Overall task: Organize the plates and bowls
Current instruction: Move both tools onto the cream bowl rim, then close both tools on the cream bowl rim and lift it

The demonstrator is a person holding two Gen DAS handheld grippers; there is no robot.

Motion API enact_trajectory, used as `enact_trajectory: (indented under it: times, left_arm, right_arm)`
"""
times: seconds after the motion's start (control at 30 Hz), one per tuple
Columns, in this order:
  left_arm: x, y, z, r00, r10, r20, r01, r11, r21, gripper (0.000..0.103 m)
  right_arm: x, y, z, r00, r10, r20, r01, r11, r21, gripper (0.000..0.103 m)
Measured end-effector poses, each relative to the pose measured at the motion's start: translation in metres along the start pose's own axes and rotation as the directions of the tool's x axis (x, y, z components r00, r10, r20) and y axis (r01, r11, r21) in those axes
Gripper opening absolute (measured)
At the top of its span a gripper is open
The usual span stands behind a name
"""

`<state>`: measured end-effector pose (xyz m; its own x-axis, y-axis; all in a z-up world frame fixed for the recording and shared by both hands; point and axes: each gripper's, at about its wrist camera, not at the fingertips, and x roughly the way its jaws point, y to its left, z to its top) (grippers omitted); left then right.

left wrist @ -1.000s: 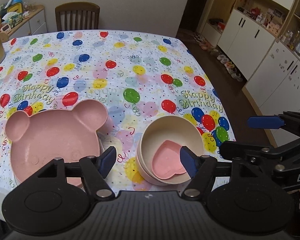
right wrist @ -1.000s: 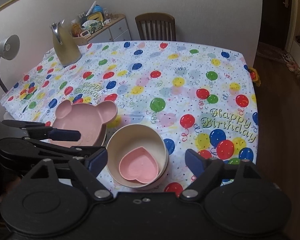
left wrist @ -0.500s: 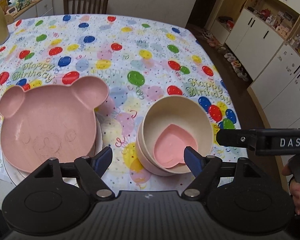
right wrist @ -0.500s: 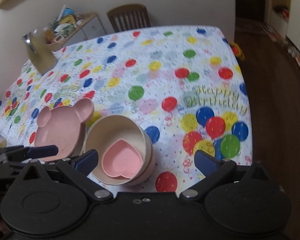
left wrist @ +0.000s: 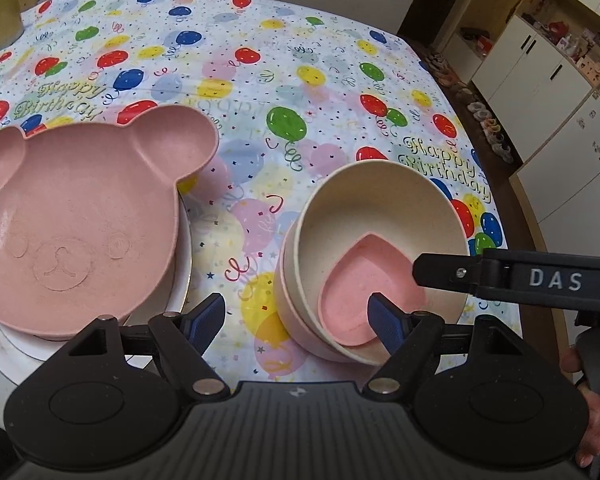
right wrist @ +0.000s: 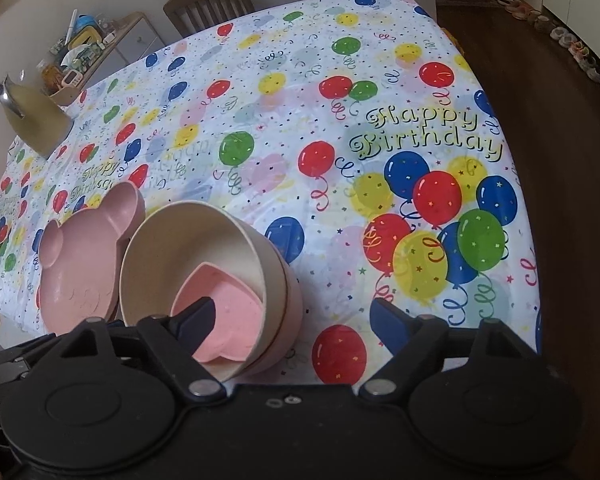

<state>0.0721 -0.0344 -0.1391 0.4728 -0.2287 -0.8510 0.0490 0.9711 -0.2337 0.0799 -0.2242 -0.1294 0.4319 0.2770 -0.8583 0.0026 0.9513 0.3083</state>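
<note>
A cream bowl (left wrist: 380,216) nests in a pinkish bowl, and a pink heart dish (left wrist: 364,284) lies inside it. To the left, a pink bear plate (left wrist: 76,216) rests on a white plate (left wrist: 180,292). My left gripper (left wrist: 296,316) is open and straddles the bowl's near-left rim, with one finger over the heart dish. My right gripper (right wrist: 292,318) is open with its jaws closing. It straddles the right wall of the cream bowl (right wrist: 196,248). Its left finger is over the heart dish (right wrist: 232,308) and its right finger is outside. Neither gripper's pads press on anything.
The balloon tablecloth (left wrist: 284,80) covers the table, whose right edge (left wrist: 512,208) is close to the bowls. A metal jug (right wrist: 36,120) stands at the far left and a chair (right wrist: 210,4) at the far end. A hand (left wrist: 592,400) holds the right gripper, one finger (left wrist: 444,272) over the bowl.
Both grippers have come down towards the bowl stack. The right one rolled, and its jaws widened and then narrowed. Each now has one finger dipping into the cream bowl.
</note>
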Motion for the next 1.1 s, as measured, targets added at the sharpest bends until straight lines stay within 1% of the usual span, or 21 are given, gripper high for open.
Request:
enact_trajectory:
  times: [0.07, 0.13, 0.17, 0.23, 0.27, 0.3, 0.33, 0.4, 0.47, 0.5, 0.57, 0.6, 0.63, 0.7, 0.9, 1.1]
  left_arm:
    - [0.002, -0.002, 0.000, 1.000, -0.002, -0.005, 0.002, 1.000, 0.008, 0.077]
    - [0.004, -0.003, 0.000, 1.000, -0.003, -0.011, 0.003, 1.000, 0.010, 0.077]
    - [0.005, -0.004, 0.000, 1.000, -0.005, -0.014, 0.005, 1.000, 0.007, 0.077]
    - [0.007, -0.003, 0.000, 1.000, -0.011, -0.021, 0.011, 1.000, -0.001, 0.071]
    - [0.009, -0.003, 0.000, 0.999, -0.016, -0.029, 0.016, 1.000, -0.004, 0.064]
    - [0.010, -0.003, 0.000, 0.999, -0.017, -0.035, 0.017, 1.000, -0.008, 0.060]
    - [0.011, -0.002, 0.000, 0.999, -0.020, -0.039, 0.019, 1.000, -0.013, 0.059]
    - [0.013, -0.002, 0.001, 0.999, -0.029, -0.046, 0.028, 0.999, -0.020, 0.048]
    - [0.014, -0.002, 0.001, 0.998, -0.034, -0.053, 0.033, 0.999, -0.021, 0.040]
    - [0.014, -0.003, 0.001, 0.998, -0.035, -0.054, 0.034, 0.999, -0.020, 0.038]
    - [0.014, -0.003, 0.001, 0.998, -0.027, -0.055, 0.026, 1.000, -0.017, 0.036]
    - [0.014, -0.003, 0.001, 0.998, -0.024, -0.056, 0.023, 1.000, -0.019, 0.034]
    - [0.015, -0.002, 0.002, 0.998, -0.021, -0.057, 0.019, 1.000, -0.024, 0.033]
    - [0.015, 0.000, 0.002, 0.998, -0.023, -0.058, 0.021, 0.999, -0.036, 0.032]
    - [0.012, -0.002, 0.004, 0.998, -0.010, -0.059, 0.007, 0.999, -0.035, 0.030]
    - [0.001, -0.009, 0.005, 0.998, -0.001, -0.056, 0.000, 1.000, -0.025, 0.030]
  right_arm:
    - [0.005, 0.001, 0.002, 1.000, 0.002, -0.007, -0.002, 1.000, 0.000, 0.078]
    - [0.009, 0.003, 0.002, 1.000, 0.007, -0.020, -0.007, 1.000, -0.002, 0.072]
    - [0.011, 0.004, 0.002, 1.000, 0.004, -0.023, -0.005, 1.000, -0.006, 0.071]
    - [0.014, 0.006, 0.001, 0.999, -0.003, -0.033, 0.003, 1.000, -0.011, 0.067]
    - [0.015, 0.006, 0.000, 0.999, -0.003, -0.039, 0.002, 1.000, -0.009, 0.065]
    - [0.017, 0.006, 0.000, 0.999, -0.002, -0.045, 0.002, 1.000, -0.008, 0.061]
    - [0.018, 0.007, 0.000, 0.999, -0.002, -0.048, 0.001, 1.000, -0.008, 0.057]
    - [0.020, 0.009, -0.001, 0.999, -0.001, -0.054, 0.001, 1.000, -0.008, 0.054]
    - [0.022, 0.010, -0.002, 0.998, -0.001, -0.057, 0.001, 1.000, -0.008, 0.050]
    - [0.022, 0.011, -0.003, 0.998, -0.002, -0.056, 0.001, 1.000, -0.008, 0.048]
    - [0.022, 0.012, -0.003, 0.999, -0.006, -0.054, 0.005, 1.000, -0.009, 0.044]
    - [0.022, 0.012, -0.003, 0.999, -0.004, -0.052, 0.004, 1.000, -0.009, 0.039]
    - [0.022, 0.013, -0.003, 0.999, -0.001, -0.052, 0.001, 1.000, -0.005, 0.037]
    - [0.022, 0.013, -0.003, 0.998, 0.004, -0.055, -0.004, 1.000, -0.001, 0.027]
    - [0.021, 0.017, -0.004, 0.998, -0.027, -0.054, 0.025, 0.999, -0.031, 0.020]
    - [0.016, 0.020, -0.005, 0.998, -0.037, -0.049, 0.034, 0.998, -0.053, 0.019]
